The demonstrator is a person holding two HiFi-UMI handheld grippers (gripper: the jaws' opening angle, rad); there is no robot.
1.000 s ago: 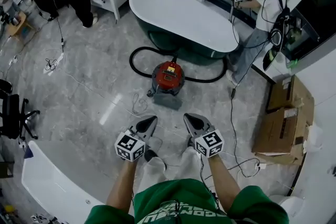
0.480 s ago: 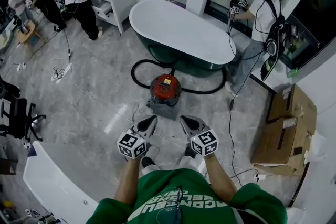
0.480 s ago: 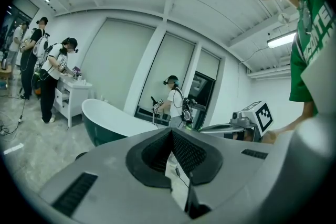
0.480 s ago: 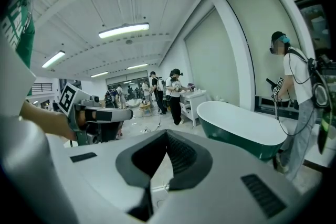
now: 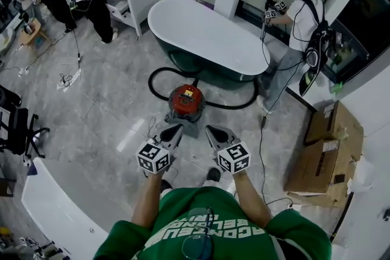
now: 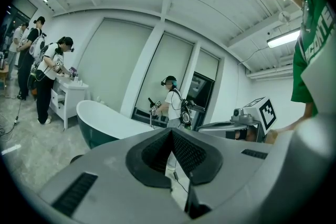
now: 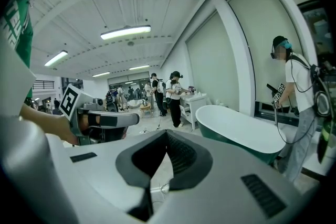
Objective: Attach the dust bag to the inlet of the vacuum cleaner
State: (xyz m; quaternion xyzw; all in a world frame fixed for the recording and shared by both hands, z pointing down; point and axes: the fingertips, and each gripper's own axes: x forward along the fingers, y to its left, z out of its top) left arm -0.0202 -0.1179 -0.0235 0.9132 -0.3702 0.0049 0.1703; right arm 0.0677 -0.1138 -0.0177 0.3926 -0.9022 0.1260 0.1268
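Left gripper (image 5: pixel 178 128) and right gripper (image 5: pixel 209 129) are held closed, empty, near the red vacuum cleaner (image 5: pixel 186 99); the grey dust bag (image 5: pixel 190 124) beside it is judged limp, best gripped at its collar.

Your vacuum cleaner (image 5: pixel 186 100) reads red. Bathtub (image 5: pixel 201 27): white inside, dark green outside. Your left gripper (image 5: pixel 176 128) and right gripper (image 5: pixel 210 129): grey, with black-and-white square markers. Floor (image 5: pixel 103 112): grey, marbled.

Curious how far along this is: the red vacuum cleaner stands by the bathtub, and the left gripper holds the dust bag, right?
No: the left gripper holds nothing, its jaws shut and empty in the left gripper view. The red vacuum cleaner does stand by the bathtub.
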